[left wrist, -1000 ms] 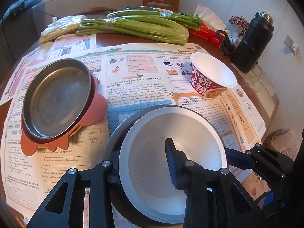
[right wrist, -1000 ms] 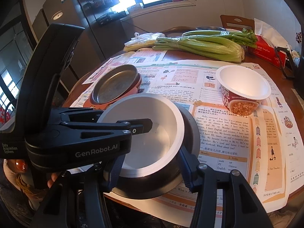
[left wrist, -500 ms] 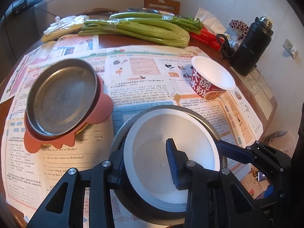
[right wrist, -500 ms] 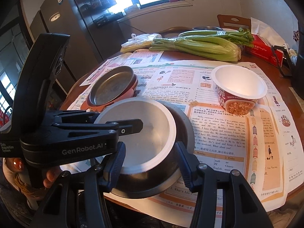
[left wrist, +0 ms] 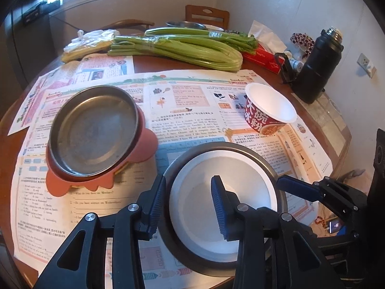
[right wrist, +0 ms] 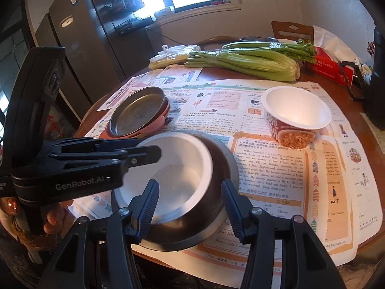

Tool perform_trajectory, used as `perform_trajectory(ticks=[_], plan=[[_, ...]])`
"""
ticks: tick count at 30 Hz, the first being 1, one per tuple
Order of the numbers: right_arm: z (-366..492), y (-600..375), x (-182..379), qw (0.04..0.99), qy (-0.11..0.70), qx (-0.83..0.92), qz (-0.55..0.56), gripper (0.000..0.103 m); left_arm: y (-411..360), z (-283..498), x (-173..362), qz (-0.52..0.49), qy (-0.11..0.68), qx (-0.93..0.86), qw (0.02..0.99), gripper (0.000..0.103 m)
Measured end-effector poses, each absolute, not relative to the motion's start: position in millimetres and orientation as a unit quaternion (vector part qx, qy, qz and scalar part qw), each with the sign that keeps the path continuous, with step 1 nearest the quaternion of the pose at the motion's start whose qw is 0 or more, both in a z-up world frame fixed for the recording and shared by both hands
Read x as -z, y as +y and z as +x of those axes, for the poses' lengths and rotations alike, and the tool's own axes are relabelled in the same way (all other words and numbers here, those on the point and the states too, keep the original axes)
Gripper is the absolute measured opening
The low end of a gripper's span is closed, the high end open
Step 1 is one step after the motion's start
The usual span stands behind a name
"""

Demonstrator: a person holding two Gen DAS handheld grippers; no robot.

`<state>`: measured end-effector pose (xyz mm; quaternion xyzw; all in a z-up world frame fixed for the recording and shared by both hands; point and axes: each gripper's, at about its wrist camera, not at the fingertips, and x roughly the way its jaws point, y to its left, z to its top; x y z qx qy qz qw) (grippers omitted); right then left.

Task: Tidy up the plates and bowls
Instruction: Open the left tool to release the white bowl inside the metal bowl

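Observation:
A white bowl (left wrist: pixel 207 200) sits nested inside a dark steel bowl (left wrist: pixel 243 148) on the newspaper at the near table edge. My left gripper (left wrist: pixel 187 204) straddles the near-left rims of both bowls, one finger outside and one inside the white bowl, jaws wide. My right gripper (right wrist: pixel 190 204) is open around the near side of the steel bowl (right wrist: pixel 221 159), with the white bowl (right wrist: pixel 173 178) between its fingers. A steel plate (left wrist: pixel 93 130) rests on a pink dish (left wrist: pixel 144 144) to the left. A red-and-white paper bowl (left wrist: pixel 269 110) stands at the right.
Celery bundles (left wrist: pixel 178 48), a plastic bag (left wrist: pixel 91 38), a red tissue box (left wrist: pixel 262 55) and a black flask (left wrist: pixel 317 65) line the far side. Newspaper (left wrist: pixel 187 101) covers the round wooden table. A chair (left wrist: pixel 207 16) stands behind.
Both cameras have pulled back and risen a little. The left gripper's jaws now stand wider over the bowl rims. The nested bowls have stayed in place.

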<state>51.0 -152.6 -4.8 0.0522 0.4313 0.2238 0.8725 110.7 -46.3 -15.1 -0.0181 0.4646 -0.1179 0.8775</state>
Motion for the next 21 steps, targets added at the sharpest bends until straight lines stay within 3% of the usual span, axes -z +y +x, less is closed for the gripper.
perform_trajectory(ticks=[6,9,21], plan=[[50,-152,0,0.874,0.430,-0.221,0.046,0.054,-40,106,8,-0.022,0.458,0.115,0.881,0.041],[48,-154,-9,0.879,0.419,-0.221,0.048,0.054,-36,102,1,-0.024,0.452,0.113,0.884,0.050],[42,-172,-25,0.889,0.409,-0.201,0.052,0.054,-9,79,1,-0.068,0.457,0.103,0.881,0.057]])
